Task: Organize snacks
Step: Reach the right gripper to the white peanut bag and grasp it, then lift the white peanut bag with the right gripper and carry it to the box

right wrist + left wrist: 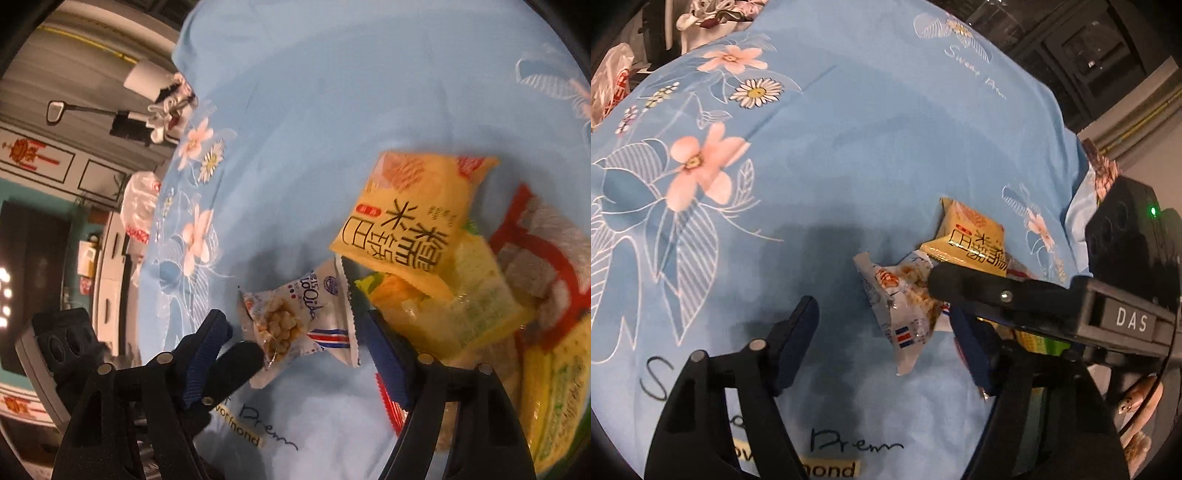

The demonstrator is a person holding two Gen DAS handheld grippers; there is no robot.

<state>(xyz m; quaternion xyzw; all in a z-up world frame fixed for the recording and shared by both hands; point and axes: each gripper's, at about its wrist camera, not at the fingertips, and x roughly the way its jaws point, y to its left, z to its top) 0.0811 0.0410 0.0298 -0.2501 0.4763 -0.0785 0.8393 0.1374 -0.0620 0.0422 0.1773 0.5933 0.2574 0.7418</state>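
The white snack packet [905,310] serves as the landmark: a small crinkled pouch with red and blue stripes and a clear window of puffed pieces, lying on the blue floral cloth [820,155].

In the left wrist view, the left gripper [886,343] points down at the cloth with its jaws apart. Its left finger [798,332] stands clear of the packet, to the packet's left over bare cloth; the packet lies inside the gap, close to the right-hand finger, and whether it touches that pad cannot be told. No pad presses it flat. Just right of the packet and partly over its upper corner lies the yellow rice-cracker packet [971,236], with a black finger of the other tool crossing in front of both.

In the right wrist view, the right gripper [299,350] also has its jaws apart. The white packet [306,321] sits between them, nearer the fingertips than the body, with a black finger of the left tool touching or just short of its lower left corner. Right of the packet, the yellow packet [410,218] overlaps a heap of other snack bags [517,295], yellow, green and red.
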